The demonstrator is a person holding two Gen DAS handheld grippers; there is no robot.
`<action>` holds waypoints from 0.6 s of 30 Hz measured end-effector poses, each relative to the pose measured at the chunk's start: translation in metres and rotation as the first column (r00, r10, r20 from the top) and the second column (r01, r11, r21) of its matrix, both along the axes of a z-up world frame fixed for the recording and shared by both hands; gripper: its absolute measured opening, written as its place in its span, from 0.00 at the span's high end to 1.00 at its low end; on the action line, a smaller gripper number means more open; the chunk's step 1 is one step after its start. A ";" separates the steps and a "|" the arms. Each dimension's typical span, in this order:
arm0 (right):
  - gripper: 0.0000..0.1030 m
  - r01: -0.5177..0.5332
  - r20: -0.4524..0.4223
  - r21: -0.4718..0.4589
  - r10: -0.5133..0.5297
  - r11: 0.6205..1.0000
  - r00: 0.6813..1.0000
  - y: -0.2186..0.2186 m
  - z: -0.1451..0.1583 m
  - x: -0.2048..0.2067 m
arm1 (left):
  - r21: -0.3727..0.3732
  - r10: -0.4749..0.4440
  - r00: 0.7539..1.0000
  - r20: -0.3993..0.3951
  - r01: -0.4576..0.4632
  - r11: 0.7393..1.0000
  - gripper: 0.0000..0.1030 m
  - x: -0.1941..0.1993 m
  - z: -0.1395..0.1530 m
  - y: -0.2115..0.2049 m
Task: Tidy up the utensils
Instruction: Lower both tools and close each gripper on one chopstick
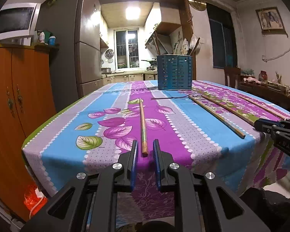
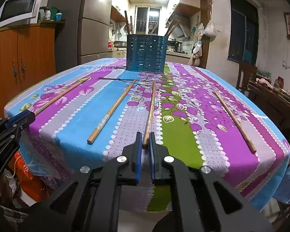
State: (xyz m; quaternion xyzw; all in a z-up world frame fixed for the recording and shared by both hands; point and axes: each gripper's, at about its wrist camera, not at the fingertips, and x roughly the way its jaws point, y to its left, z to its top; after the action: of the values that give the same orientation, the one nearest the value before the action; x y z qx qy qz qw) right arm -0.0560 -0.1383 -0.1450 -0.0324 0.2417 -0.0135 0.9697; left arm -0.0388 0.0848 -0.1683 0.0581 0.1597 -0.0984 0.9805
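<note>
Worktop (image 2: 75, 127) w/ floral striped cloth, near edge curves down right under both grippers. Four loose chopsticks lie on it, all pointing roughly toward the far blue slotted utensil holder (image 2: 146, 53).

L to R in right wrist view: left gripper (image 2: 30, 116) at the near-left corner, jaws narrow; far-left chopstick (image 2: 62, 94) has its near end at the jaw tips. Left wrist view shows that same stick (image 1: 143, 127) between the blue pads w/ a thin gap each side, so pads not clearly pressing.

Next, second chopstick (image 2: 111, 112), free, faded label on the shaft, not readable.

Then third chopstick (image 2: 150, 108), near end pinched in right gripper (image 2: 145, 145), jaws nearly closed on it at the worktop edge.

Far right, fourth chopstick (image 2: 234, 121), lying alone, well apart from the others, near end close to the right edge.

Open cloth between sticks & ahead up to the holder; nothing blocks that lane. Holder stands upright at the far centre, several sticks already in it, tops leaning outward.

No readable writing anywhere. Both grippers' rear parts cut off by the frame bottom.
</note>
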 end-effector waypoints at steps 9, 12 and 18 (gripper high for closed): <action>0.95 -0.004 0.013 0.043 0.004 0.999 1.000 -0.007 0.003 -0.003 | -0.006 -0.035 0.999 -0.006 0.035 0.999 0.93 0.000 0.002 -0.002; 0.95 -0.003 0.048 0.038 0.001 0.999 0.999 -0.010 0.011 -0.009 | -0.017 -0.033 0.999 -0.008 0.033 0.999 0.93 -0.001 0.008 0.000; 0.95 -0.012 0.135 -0.006 0.012 1.000 0.991 -0.017 0.037 -0.022 | -0.013 -0.023 0.999 0.038 0.023 1.000 0.93 -0.008 0.035 0.000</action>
State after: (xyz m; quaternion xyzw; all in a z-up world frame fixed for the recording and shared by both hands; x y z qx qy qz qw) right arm -0.0780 -0.1549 -0.1083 -0.0351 0.1755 -0.0104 0.9838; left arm -0.0470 0.0850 -0.1334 0.0554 0.1400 -0.1097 0.9825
